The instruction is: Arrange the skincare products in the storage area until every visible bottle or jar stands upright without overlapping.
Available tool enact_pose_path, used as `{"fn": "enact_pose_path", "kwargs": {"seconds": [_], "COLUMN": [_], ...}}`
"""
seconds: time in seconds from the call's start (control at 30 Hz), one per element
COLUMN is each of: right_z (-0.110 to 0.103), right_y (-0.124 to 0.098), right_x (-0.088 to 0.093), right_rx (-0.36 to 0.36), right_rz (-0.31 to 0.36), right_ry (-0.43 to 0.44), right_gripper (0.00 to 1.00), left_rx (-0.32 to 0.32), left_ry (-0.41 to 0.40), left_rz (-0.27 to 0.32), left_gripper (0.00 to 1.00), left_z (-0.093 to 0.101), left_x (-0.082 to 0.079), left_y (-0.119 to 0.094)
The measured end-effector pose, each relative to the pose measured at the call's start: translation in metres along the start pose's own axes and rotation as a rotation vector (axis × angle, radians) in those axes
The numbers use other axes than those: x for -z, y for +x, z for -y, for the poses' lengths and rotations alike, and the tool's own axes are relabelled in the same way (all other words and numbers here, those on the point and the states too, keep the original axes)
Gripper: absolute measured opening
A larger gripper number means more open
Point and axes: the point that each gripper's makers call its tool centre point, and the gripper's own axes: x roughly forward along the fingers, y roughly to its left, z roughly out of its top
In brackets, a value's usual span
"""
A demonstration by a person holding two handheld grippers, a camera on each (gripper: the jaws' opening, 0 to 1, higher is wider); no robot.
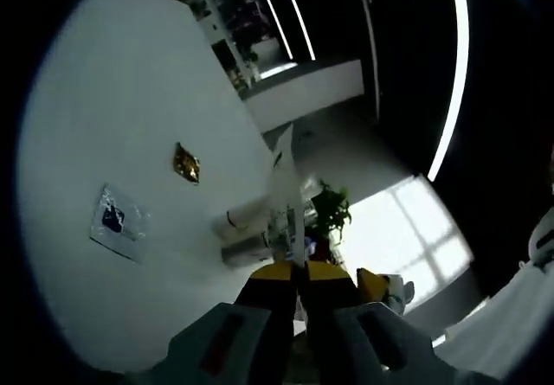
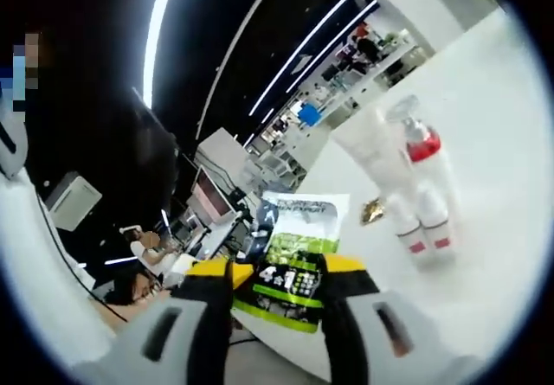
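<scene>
While right gripper (image 2: 277, 285) jaws clamp sachet (image 2: 290, 264) | left gripper (image 1: 300, 272) pinches packet (image 1: 287, 196)

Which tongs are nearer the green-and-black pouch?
Right. The right tongs are clamped on the green-and-black pouch; the left tongs are closed on a thin white packet elsewhere.

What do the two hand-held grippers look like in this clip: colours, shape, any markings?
Both look alike. The left hand-held gripper has two light grey bodies, each with a reddish inset mark, black jaws and yellow tips. The right hand-held gripper shows the same grey bodies, black jaws and yellow tips, with darker insets.
</scene>
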Motion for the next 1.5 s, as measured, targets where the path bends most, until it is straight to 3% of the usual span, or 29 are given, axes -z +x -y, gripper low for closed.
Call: {"fn": "enact_pose_path", "kwargs": {"seconds": [0.6, 1.2, 1.5], "right_z": [0.031, 0.052, 0.055], "right_y": [-0.013, -0.034, -0.040], "right_x": [0.001, -0.005, -0.008], "right_rx": [0.122, 0.203, 0.223], "right_rz": [-0.025, -0.009, 0.008], "right_ry": [-0.021, -0.018, -0.013], "right_gripper": [0.72, 0.76, 0.76], "left_rx": [-0.115, -0.248, -0.328], "left_ry": [0.011, 0.042, 0.126], "left_rz": [-0.079, -0.111, -0.145], "left_gripper": [0.00, 0.00, 0.00], "left_z": [-0.050, -0.090, -0.108], "left_x": [0.014, 0.023, 0.027], "left_y": [0.026, 0.039, 0.037]}}
